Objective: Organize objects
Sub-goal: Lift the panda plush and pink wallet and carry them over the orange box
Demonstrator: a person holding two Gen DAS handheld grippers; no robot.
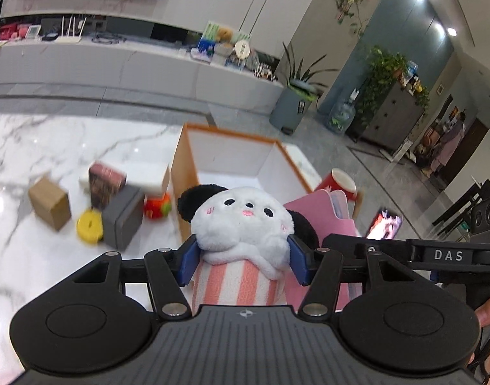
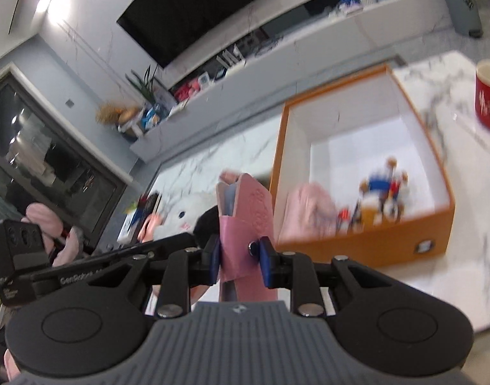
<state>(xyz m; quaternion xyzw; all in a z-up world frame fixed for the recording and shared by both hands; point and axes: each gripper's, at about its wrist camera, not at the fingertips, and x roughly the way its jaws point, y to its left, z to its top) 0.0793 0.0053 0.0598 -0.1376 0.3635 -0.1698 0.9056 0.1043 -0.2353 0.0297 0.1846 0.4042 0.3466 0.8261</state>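
A living room with a long white media console and a dark wall-mounted television is stretching behind a glossy white marble-veined table [image 1: 46,147], which is carrying everything. Toward the table's far edge, an open orange-walled, white-lined storage box [image 2: 367,243] is sitting, with a few small blurred toys lying against its near wall. The left gripper [image 1: 241,258] is clenching its blue pads on a soft white plush panda with black ears and a pink-and-white striped body [image 1: 241,221], holding it upright just in front of the box's near wall. The plush is looking light and squashy; its fabric is bulging between the pads, so the narrow neck, where it is being held, seems the surest hold. The right gripper [image 2: 239,258] is pinching a flat pink leather-look wallet case [image 2: 245,221] upright near its snap button, just left of the box. That case is looking thin, light and fairly stiff, likely to pivot if gripped loosely. Toward the table's left edge, a small brown cardboard box [image 1: 51,203], a yellow round toy [image 1: 89,226] and a grey rectangular block [image 1: 123,221] are waiting, while a red mug [image 2: 488,96] is standing right of the box.
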